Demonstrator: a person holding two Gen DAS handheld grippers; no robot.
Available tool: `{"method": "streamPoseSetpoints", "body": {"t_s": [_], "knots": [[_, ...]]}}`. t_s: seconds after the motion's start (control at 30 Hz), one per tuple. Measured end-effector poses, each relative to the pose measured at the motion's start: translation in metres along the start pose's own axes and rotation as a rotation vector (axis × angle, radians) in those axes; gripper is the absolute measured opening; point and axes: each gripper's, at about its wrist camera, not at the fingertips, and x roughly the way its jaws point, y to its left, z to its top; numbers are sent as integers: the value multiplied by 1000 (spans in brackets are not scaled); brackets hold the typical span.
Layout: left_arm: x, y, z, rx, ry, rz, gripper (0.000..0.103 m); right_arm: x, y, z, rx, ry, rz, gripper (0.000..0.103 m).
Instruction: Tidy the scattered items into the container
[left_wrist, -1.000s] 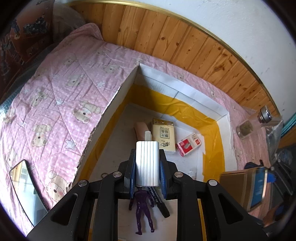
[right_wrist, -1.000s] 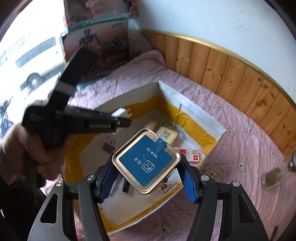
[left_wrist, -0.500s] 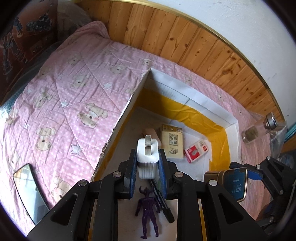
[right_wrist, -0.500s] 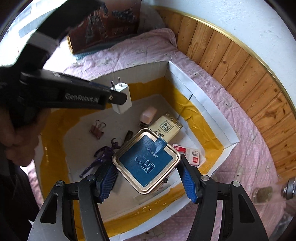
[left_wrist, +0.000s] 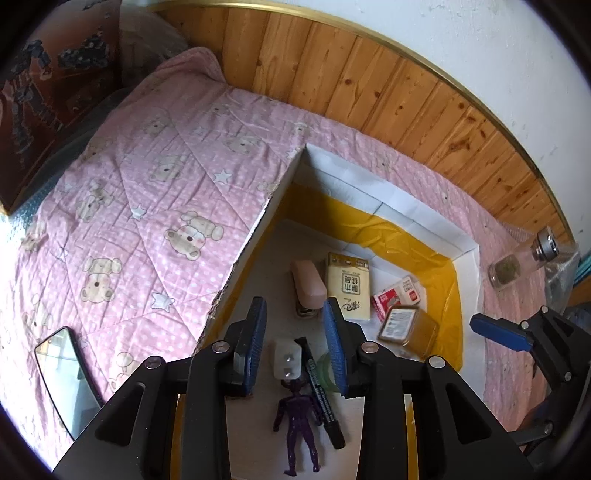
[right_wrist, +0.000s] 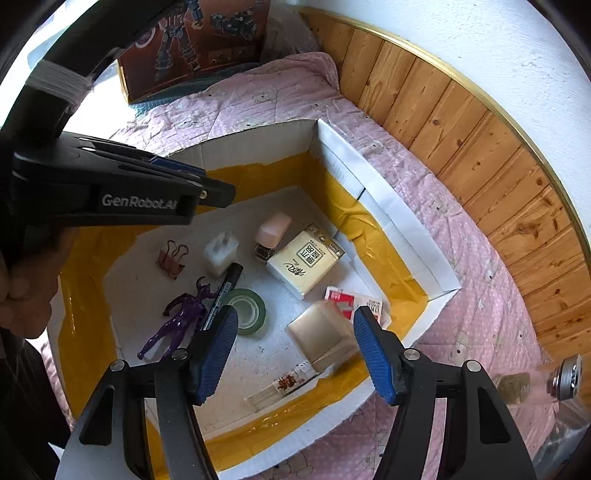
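Your left claw (left_wrist: 295, 345) is opening with the plug (left_wrist: 288, 363) dropped clear into the box (left_wrist: 384, 201), and your right claw (right_wrist: 295, 354) gapes, the tin (right_wrist: 321, 338) tumbling free.

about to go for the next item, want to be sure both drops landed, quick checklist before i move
1. Left gripper free of the white charger: ok, jaws opening, charger lies on the box floor.
2. Right gripper free of the gold tin: ok, tin below the open jaws, blurred.
3. Tin settled: cannot tell, it looks tilted against the red packet.
4. Both items inside the cardboard box: ok.
5. Items left outside: not ok, glass jar and mirror lie on the pink quilt.
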Motion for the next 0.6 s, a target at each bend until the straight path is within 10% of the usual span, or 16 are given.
{"method": "streamPoseSetpoints", "body": {"t_s": [0.6], "knots": [[-34,-19,-13,55,-29,-6,34,-33,-27,-11,203,-53,39,66]]}}
